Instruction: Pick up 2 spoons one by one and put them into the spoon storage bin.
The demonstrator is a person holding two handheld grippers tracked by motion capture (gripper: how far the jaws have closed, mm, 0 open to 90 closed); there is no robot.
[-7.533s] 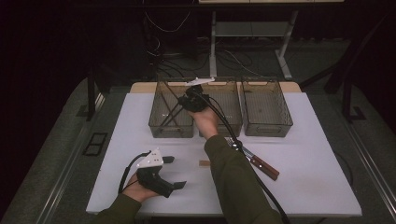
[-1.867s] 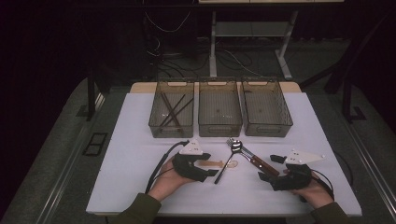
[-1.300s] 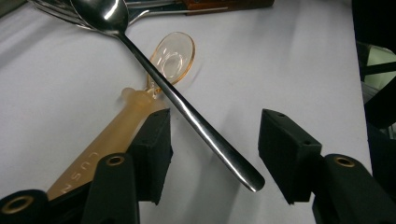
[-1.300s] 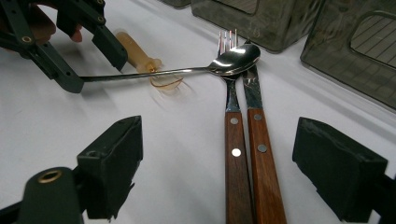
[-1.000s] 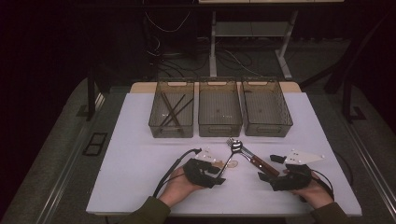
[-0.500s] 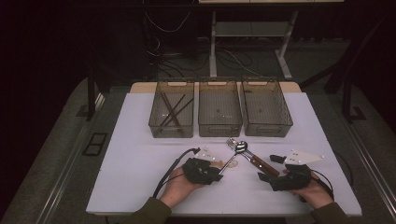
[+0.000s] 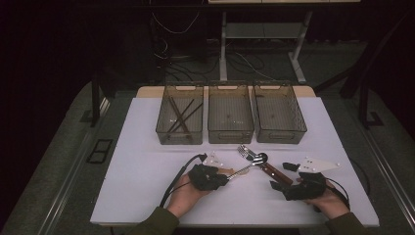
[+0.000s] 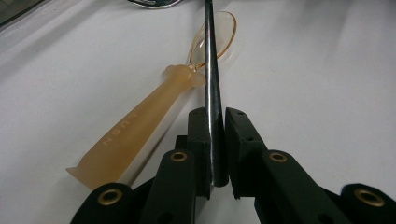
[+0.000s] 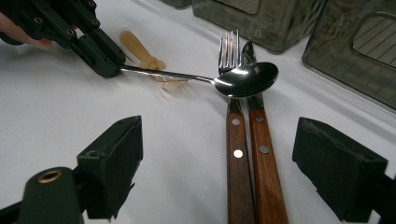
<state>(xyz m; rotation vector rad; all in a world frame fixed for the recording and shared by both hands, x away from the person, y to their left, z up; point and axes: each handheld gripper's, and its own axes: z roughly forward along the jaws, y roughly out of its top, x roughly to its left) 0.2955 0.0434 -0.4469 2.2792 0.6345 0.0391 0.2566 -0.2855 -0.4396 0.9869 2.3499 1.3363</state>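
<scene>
My left tongs [image 8: 215, 154] have just been closing and now sit clamped on the handle end of a metal spoon [image 9: 245, 79], the thin shaft pinched upright between the two black pads. In the high view those left tongs [image 7: 221, 178] are near the front middle of the white desk [image 7: 147, 142], and the spoon [image 7: 249, 165] runs from them to the right and away, its bowl resting over the tips of a wooden-handled fork [image 9: 236, 154] and a wooden-handled knife [image 9: 264, 158] that lie side by side, touching. Just beside the spoon's shaft, on its left in the left gripper view, lies a translucent amber plastic spoon [image 8: 140, 126] flat on the desk, its small bowl pointing away from me and passing under the metal shaft. My right tongs [image 9: 233, 179] stand wide apart with nothing pressed between them; the wooden handles run up between the two pads without touching either. In the high view the right tongs [image 7: 284, 178] rest at the near right of the desk, at the near ends of those handles. Three clear bins stand in a row at the far side: the left bin [image 7: 180, 131] holds dark chopsticks [image 7: 181, 115], and the middle bin [image 7: 230, 132] and right bin [image 7: 279, 131] sit next to it.
</scene>
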